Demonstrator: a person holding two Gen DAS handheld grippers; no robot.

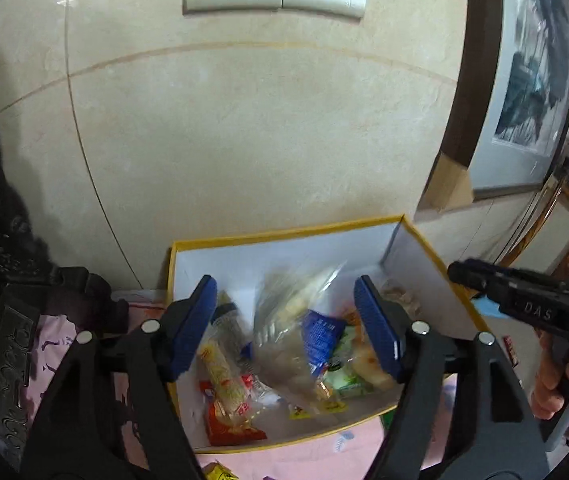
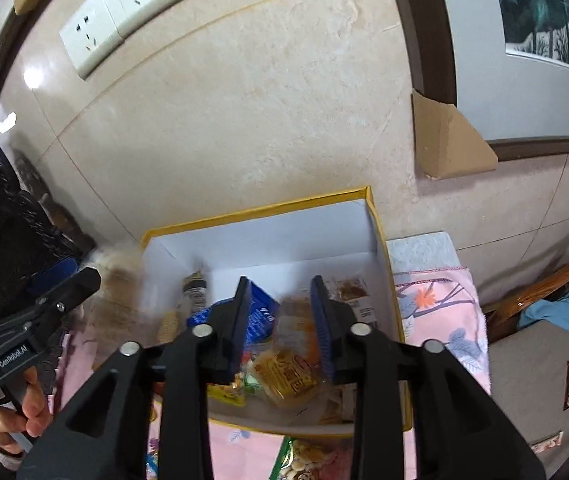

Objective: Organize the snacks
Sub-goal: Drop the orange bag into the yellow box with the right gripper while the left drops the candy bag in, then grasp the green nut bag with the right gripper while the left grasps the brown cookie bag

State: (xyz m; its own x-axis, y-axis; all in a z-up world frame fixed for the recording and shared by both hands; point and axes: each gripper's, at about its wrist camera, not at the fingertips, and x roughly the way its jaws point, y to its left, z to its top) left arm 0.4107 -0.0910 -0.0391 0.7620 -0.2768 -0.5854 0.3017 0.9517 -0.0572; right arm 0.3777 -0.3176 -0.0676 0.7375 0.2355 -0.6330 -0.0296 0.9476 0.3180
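Yellow-rimmed box (image 1: 284, 236) sits against the wall, heaped with snack packets (image 1: 316, 336); a long noodle pack (image 1: 222, 380) lies lengthwise toward the wall. Left gripper (image 1: 288, 320) fingers wide apart, right gripper (image 2: 282, 320) fingers part-open, both empty above it.

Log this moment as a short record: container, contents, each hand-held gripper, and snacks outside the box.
container: yellow-rimmed box with white inside, against the tiled wall
contents: mixed snack packets, among them a blue packet
left hand-held gripper: open, empty, above the box
right hand-held gripper: open, empty, above the box
outside: green packet on the pink cloth
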